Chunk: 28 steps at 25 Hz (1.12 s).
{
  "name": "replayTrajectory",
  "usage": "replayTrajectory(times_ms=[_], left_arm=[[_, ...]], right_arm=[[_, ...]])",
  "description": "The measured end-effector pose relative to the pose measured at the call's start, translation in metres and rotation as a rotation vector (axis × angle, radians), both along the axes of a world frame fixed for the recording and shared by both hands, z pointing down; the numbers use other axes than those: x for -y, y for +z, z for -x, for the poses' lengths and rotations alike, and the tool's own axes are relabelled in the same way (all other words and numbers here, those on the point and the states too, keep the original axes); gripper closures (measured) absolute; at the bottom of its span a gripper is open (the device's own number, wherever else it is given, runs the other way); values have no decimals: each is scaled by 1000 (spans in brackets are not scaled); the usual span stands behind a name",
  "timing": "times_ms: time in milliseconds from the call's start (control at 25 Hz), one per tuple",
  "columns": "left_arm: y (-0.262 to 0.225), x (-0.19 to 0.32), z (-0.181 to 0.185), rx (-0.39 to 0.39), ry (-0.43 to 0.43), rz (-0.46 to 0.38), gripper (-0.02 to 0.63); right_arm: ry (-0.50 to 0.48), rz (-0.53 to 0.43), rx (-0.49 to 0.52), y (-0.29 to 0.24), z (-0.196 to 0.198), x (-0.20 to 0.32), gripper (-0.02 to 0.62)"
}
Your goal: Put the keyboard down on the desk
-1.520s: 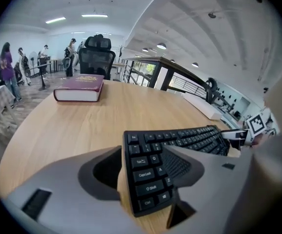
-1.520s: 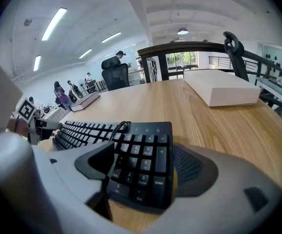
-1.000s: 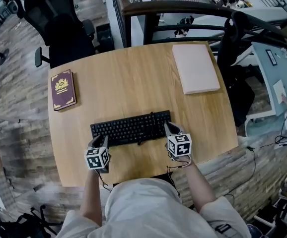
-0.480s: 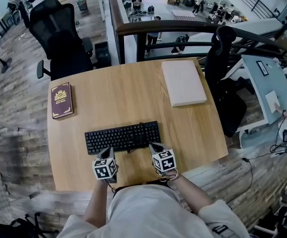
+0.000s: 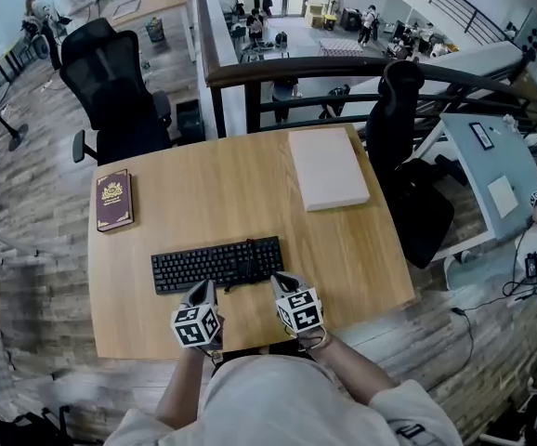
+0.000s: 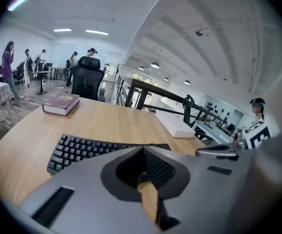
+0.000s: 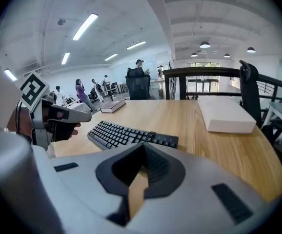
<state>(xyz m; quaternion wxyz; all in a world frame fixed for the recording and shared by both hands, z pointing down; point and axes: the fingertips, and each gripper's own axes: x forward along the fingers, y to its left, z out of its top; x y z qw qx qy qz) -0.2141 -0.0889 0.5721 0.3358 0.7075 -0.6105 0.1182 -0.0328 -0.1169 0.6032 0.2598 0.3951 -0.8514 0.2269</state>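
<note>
Keyboard work looks finished to us: the black plastic keyboard (image 5: 216,264) lies flat toward the near edge of the light wooden table (image 5: 231,193), so our left tool (image 5: 205,291) and right tool (image 5: 280,281), both pressed together and empty, hover just near of it.

The wooden desk (image 5: 222,193) is carrying three things, and all of them are lying flat on the bare top. The black keyboard (image 5: 215,265) is sitting near the person's edge, long side running along that edge. Behind the keyboard and off to its left, well apart, a maroon book (image 5: 113,200) is lying closed, cover up. Behind the keyboard to its right, a flat white box (image 5: 327,167) is resting by the far edge.
</note>
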Motion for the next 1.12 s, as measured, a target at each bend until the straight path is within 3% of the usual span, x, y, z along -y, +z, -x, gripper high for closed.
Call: replayTrajectory(times_ms=[240, 680, 760, 880, 1120], left_arm=[[-59, 8, -13, -8, -14, -116, 595], [-183, 29, -4, 158, -62, -427, 595], [-202, 36, -6, 158, -59, -473, 595], [-224, 47, -17, 135, -51, -519, 595], [-279, 44, -4, 213, -63, -650, 595]], right_arm=[[-26, -192, 40, -74, 3, 25, 592], [-43, -459, 183, -203, 21, 46, 592], [-35, -491, 212, -222, 21, 54, 592], [-10, -584, 169, -244, 10, 62, 592], [30, -706, 207, -303, -6, 67, 592]])
